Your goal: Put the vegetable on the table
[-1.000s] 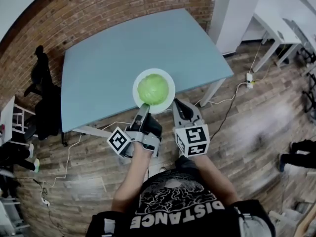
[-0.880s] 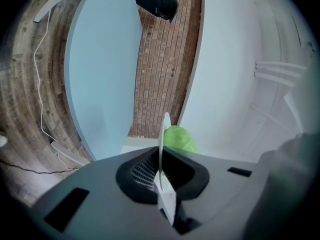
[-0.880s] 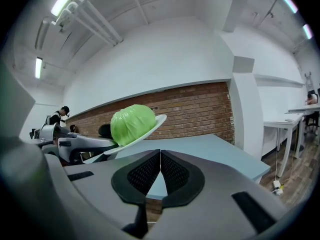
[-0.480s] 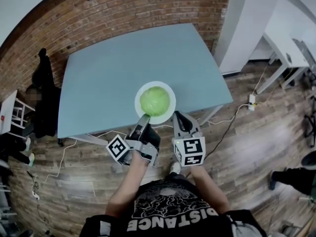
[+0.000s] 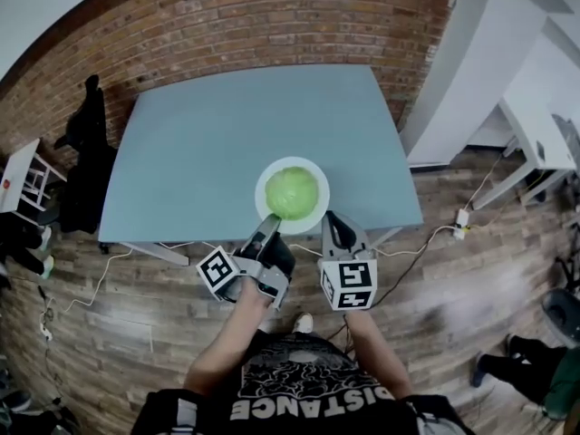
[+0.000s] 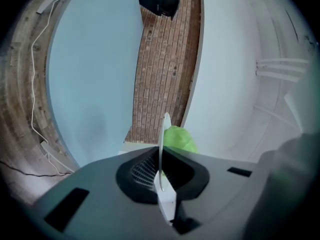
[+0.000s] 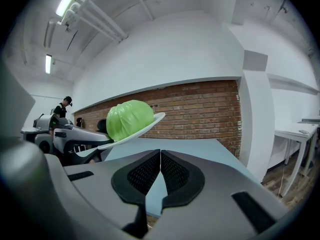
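A green cabbage (image 5: 292,190) lies on a white plate (image 5: 314,216) held over the near edge of the light-blue table (image 5: 208,143). My left gripper (image 5: 269,226) is shut on the plate's near rim; in the left gripper view the plate (image 6: 162,149) runs edge-on between the jaws, with the cabbage (image 6: 179,139) behind it. My right gripper (image 5: 333,224) is shut with nothing in it, just right of the plate and apart from it. The right gripper view shows the cabbage (image 7: 129,119) on the tilted plate (image 7: 145,125), up and to the left of the shut right gripper (image 7: 160,159).
A brick wall (image 5: 272,25) runs behind the table. Dark clothing (image 5: 86,166) and a small white stand (image 5: 23,184) sit at the table's left end. White tables (image 5: 535,143) stand to the right. Cables (image 5: 426,243) trail over the wooden floor.
The view has shifted, so the table sits lower and more central in the head view. The plate with the cabbage stays in my left gripper; the right gripper stays shut beside it.
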Tool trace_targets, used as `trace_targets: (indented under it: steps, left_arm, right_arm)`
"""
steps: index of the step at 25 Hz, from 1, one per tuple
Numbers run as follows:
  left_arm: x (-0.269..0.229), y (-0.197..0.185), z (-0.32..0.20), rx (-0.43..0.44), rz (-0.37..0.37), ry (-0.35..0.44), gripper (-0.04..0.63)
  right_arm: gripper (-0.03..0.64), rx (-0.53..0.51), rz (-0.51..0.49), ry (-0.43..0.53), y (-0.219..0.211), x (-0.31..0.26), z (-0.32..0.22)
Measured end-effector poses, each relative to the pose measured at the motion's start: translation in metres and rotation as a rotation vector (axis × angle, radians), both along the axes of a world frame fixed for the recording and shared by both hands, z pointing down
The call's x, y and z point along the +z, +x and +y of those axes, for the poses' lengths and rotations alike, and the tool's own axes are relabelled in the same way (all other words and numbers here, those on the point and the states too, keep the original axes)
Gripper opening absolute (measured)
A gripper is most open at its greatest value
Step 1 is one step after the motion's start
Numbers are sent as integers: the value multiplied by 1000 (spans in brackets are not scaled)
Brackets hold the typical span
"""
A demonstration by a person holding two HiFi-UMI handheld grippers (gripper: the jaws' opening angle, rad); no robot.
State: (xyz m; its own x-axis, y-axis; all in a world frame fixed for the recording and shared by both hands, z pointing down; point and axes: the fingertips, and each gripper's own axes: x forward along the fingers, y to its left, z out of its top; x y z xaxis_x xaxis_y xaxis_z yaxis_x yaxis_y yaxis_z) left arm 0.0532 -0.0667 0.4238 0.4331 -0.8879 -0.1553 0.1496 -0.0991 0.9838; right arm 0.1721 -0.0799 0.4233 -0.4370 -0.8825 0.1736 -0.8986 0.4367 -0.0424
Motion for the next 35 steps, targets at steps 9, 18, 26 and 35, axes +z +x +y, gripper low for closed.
trace_targets:
  steps: [9,18,26,35]
  left_arm:
    - [4,-7,-7,-23,37,12,9]
    - [11,-36,-31,-40,54,10,9]
    - [20,-75,-65,-33,21,10,10]
    - [38,-125,-100,-28,-10,1,10]
  right_arm:
    - [9,-34,6,2,-7,2,-10]
    - [9,-60,30,-17,-38,12,-34]
    - [9,-75,46,-23,-81,16,-67]
    - [9,-68,68,-60,-124,25,-105]
